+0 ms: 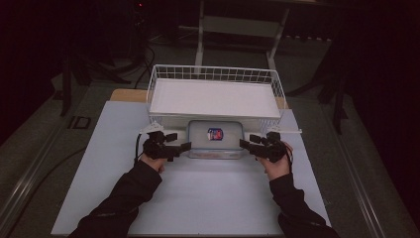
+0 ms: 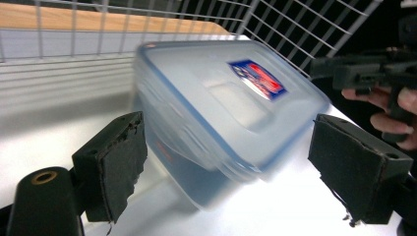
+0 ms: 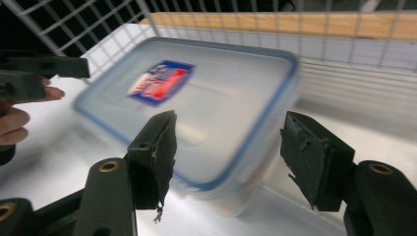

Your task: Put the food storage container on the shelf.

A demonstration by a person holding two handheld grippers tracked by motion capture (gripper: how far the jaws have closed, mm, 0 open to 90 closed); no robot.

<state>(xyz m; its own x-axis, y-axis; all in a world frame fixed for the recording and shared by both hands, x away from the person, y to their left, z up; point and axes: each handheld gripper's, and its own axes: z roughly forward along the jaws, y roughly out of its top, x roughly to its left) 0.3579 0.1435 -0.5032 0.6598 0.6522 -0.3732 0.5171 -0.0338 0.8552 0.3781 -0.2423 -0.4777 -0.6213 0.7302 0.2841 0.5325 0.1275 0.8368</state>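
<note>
Dark sleeves enter from the near edge of the high view, forearms angled inward over a white table [image 1: 198,198] whose bare sheet runs from the near edge to a strip of wooden board at the far side. Around it the room is dim: grey floor, cables trailing at the far left, and the pale legs of a frame standing beyond. On the far half of the table sits a white wire basket [image 1: 214,74] with a flat white sheet lying inside. Just in front of its near wall lies a clear plastic container [image 1: 216,139] with a blue-rimmed lid and a red and blue label, resting on the table between the two hands. The left tool [image 1: 184,146] is held level at the container's left end, pointing right; its jaws stand spread, pads clear of the box, which lies ahead of them in the left gripper view. The right tool [image 1: 243,144] mirrors it at the right end, pointing left, jaws likewise apart with the container's corner between the pads, untouched.
</note>
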